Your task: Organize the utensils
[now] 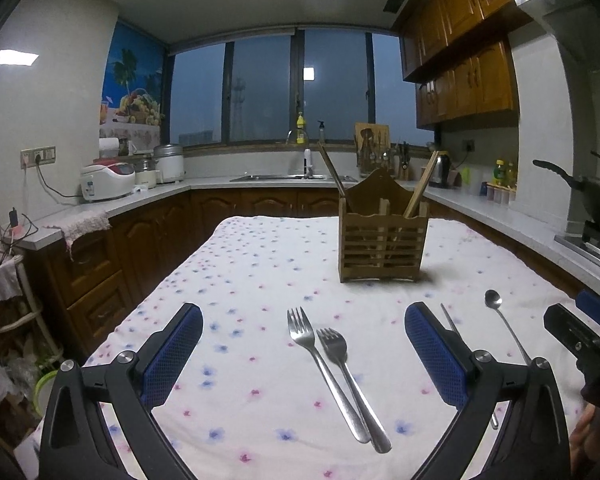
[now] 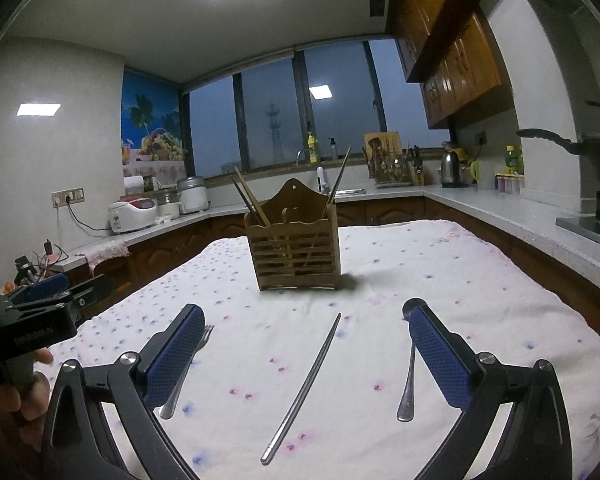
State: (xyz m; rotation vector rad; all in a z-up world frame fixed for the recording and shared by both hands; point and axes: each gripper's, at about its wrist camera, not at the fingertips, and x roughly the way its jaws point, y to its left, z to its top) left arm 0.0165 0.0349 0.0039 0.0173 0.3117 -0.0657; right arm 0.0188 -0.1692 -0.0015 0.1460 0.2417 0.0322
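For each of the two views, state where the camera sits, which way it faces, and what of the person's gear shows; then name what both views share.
Left wrist: sits on the left gripper, facing two forks on the tablecloth; the right gripper shows at the right edge.
Right wrist: sits on the right gripper, facing a metal chopstick; the left gripper and hand show at left.
Shared: the wooden holder and the spoon.

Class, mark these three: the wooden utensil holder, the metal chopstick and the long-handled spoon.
Wooden utensil holder (image 2: pixel 294 258): right wrist view, slatted front wall.
Metal chopstick (image 2: pixel 305 384): right wrist view, mid-shaft.
Long-handled spoon (image 1: pixel 493 299): left wrist view, bowl.
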